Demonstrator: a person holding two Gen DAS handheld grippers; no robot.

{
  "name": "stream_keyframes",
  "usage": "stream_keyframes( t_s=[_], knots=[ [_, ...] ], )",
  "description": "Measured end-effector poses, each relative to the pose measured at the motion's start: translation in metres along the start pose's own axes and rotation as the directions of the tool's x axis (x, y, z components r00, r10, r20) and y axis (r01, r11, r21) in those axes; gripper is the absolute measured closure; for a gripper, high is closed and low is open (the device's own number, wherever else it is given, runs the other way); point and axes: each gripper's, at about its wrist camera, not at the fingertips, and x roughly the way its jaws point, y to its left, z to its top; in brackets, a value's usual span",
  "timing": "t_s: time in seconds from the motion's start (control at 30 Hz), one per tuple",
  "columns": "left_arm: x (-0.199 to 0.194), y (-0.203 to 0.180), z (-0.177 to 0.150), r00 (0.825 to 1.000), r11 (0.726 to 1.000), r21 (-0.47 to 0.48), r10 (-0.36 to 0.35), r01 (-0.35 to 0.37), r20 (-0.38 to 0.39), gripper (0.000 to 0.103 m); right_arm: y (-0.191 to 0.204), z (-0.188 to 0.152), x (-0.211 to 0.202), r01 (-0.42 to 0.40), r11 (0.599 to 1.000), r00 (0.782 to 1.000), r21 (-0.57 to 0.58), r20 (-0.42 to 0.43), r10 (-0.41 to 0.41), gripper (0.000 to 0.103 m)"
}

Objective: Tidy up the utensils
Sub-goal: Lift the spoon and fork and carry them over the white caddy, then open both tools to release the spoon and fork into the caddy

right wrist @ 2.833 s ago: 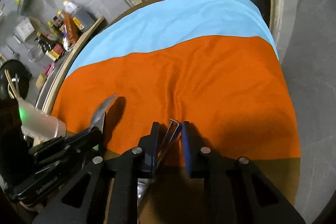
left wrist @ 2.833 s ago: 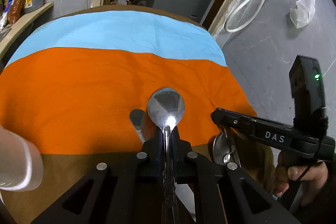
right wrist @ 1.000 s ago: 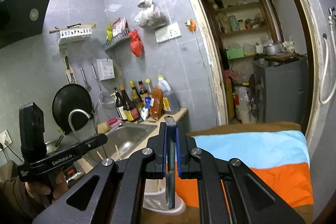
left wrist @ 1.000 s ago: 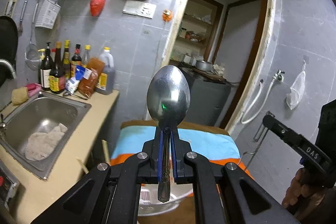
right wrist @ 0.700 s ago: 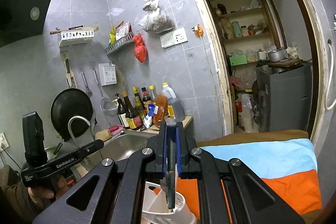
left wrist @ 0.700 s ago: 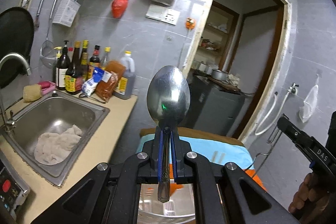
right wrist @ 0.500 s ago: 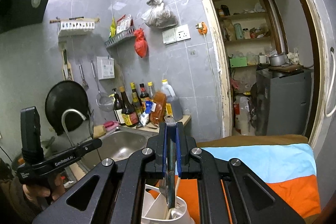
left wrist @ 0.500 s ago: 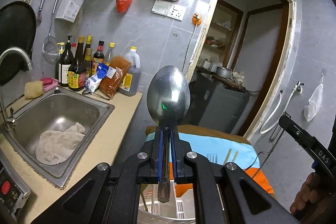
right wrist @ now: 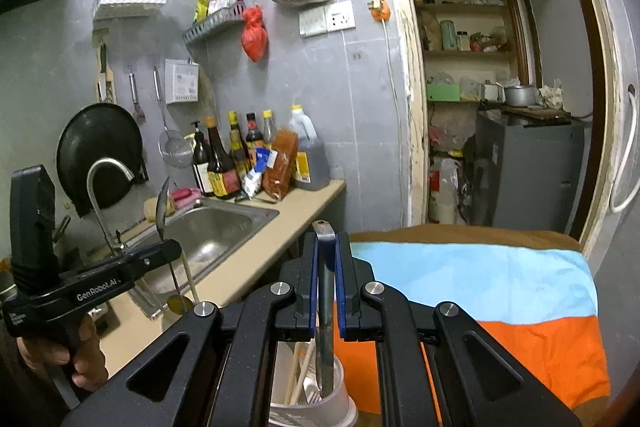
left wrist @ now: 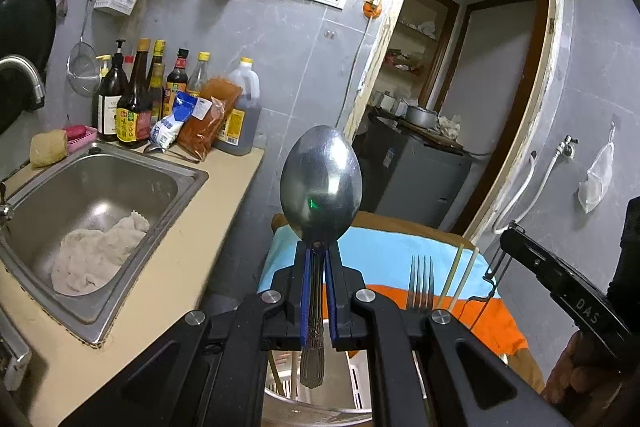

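My left gripper (left wrist: 316, 255) is shut on the neck of a steel spoon (left wrist: 320, 183). Its bowl stands up and its handle hangs just above a white slotted utensil holder (left wrist: 358, 375). A fork (left wrist: 420, 279) and chopsticks (left wrist: 456, 271) stick up out of that holder. My right gripper (right wrist: 326, 247) is shut on a flat metal utensil (right wrist: 325, 291), whose lower end dips into the white holder (right wrist: 320, 407) among wooden sticks. The left gripper (right wrist: 120, 267) with its spoon (right wrist: 162, 207) shows at the left of the right wrist view. The right gripper (left wrist: 560, 287) shows at the right of the left wrist view.
The holder stands on a table under a blue and orange cloth (right wrist: 480, 279). Left of it runs a beige counter with a steel sink (left wrist: 188, 187), a faucet (right wrist: 104, 167) and sauce bottles (left wrist: 136, 107). A doorway and grey cabinet (right wrist: 528, 167) lie behind.
Both grippers lifted their utensils off the orange cloth, then sank toward the white holder. The fork, chopsticks and holder have come into view and the right utensil's tip now dips inside.
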Motion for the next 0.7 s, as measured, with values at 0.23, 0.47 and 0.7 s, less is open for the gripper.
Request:
stream_keyframes(
  t_s=[0.23, 0.47, 0.7],
  knots=[
    [0.005, -0.001, -0.009, 1.0, 1.0, 0.002, -0.013, 0.013, -0.028, 0.096, -0.004, -0.011, 0.004, -0.005, 1.0, 0.999, 0.016, -0.036, 0.006, 0.096],
    [0.005, 0.0, -0.01, 0.999, 1.0, -0.005, -0.01, 0.01, -0.035, 0.096, -0.005, -0.014, 0.004, -0.006, 1.0, 0.999, 0.022, -0.046, 0.008, 0.096],
    [0.003, 0.003, -0.011, 0.998, 1.0, -0.012, -0.005, 0.004, -0.063, 0.096, -0.006, -0.02, 0.003, -0.012, 0.999, 0.997, 0.042, -0.071, 0.015, 0.095]
  ],
)
